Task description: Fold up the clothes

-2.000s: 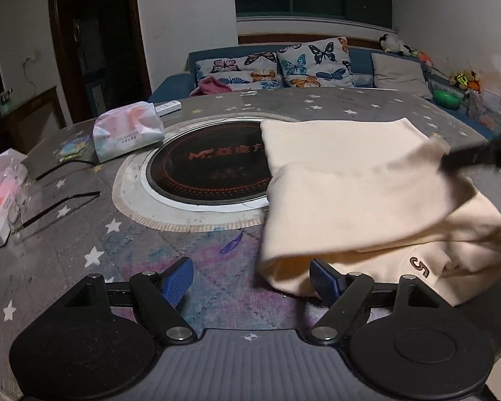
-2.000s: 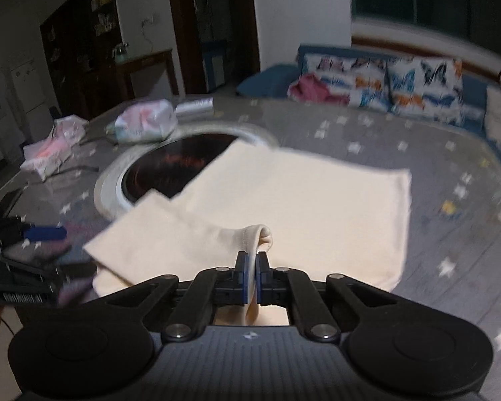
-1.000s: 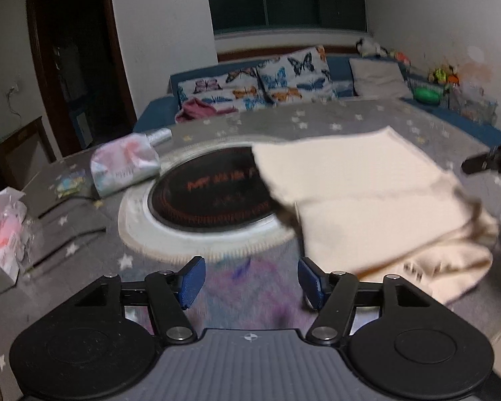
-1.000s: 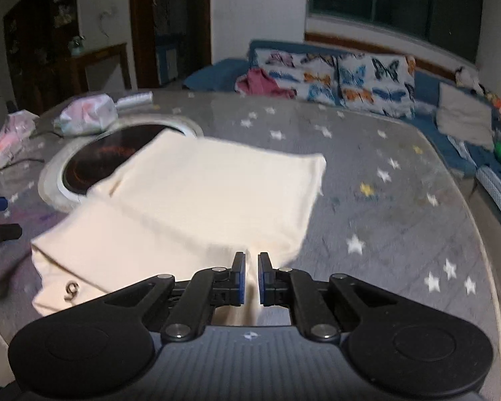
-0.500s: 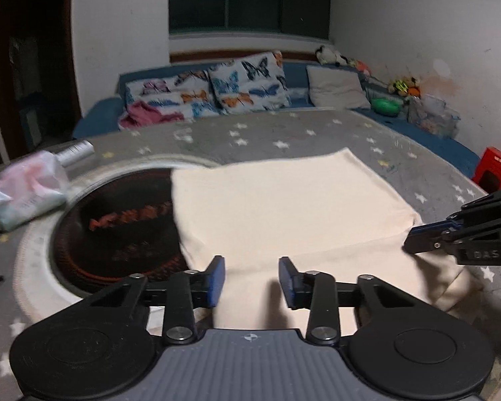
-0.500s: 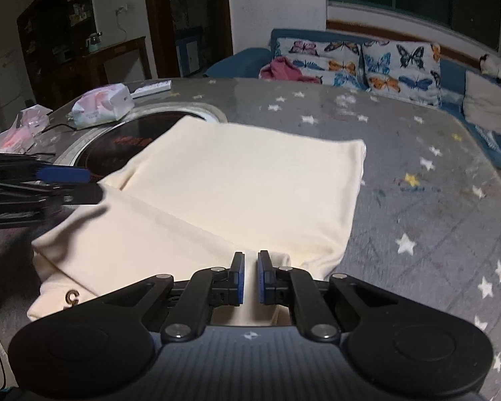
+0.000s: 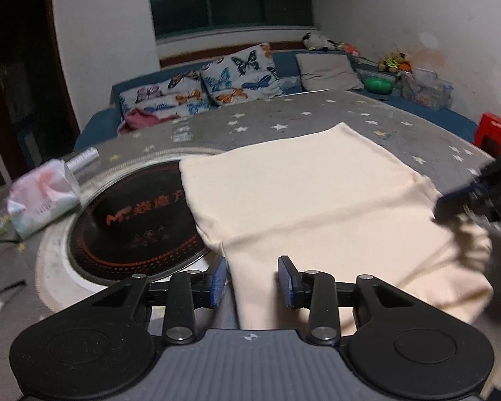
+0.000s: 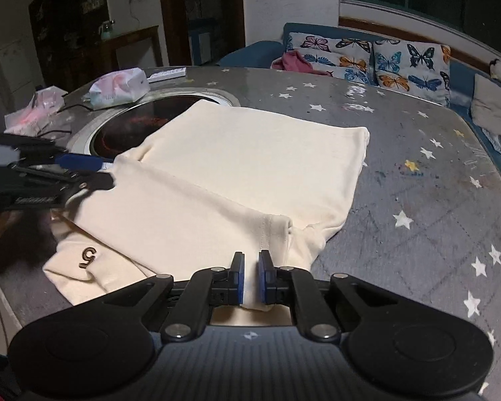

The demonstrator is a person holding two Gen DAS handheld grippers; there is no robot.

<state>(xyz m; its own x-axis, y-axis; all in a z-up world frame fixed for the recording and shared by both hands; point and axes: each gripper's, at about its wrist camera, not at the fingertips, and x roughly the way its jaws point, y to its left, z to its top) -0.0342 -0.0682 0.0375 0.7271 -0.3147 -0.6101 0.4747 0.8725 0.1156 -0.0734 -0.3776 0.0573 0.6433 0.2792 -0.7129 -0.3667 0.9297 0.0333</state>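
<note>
A cream garment point(image 7: 317, 197) lies folded on the grey star-patterned table point(image 8: 417, 200), partly over the round black cooktop point(image 7: 130, 224). In the right wrist view the garment point(image 8: 233, 173) shows a small dark logo point(image 8: 89, 255) near the front edge. My left gripper point(image 7: 252, 282) is open, its blue pads either side of the garment's near left edge. It also shows in the right wrist view point(image 8: 76, 167). My right gripper point(image 8: 250, 275) has its jaws slightly apart over the garment's near corner, not clamped. It shows blurred in the left wrist view point(image 7: 477, 193).
A pink-white tissue pack point(image 8: 118, 88) and a remote point(image 8: 167, 73) lie beyond the cooktop. A second pack point(image 8: 33, 110) and cables are at the far left. A sofa with butterfly pillows point(image 8: 377, 58) stands behind the table. A red box point(image 7: 494, 133) stands at the right.
The right gripper let go of the garment fold and now rests slightly open at its near corner. The left gripper moved in from the bare table to the garment's left edge.
</note>
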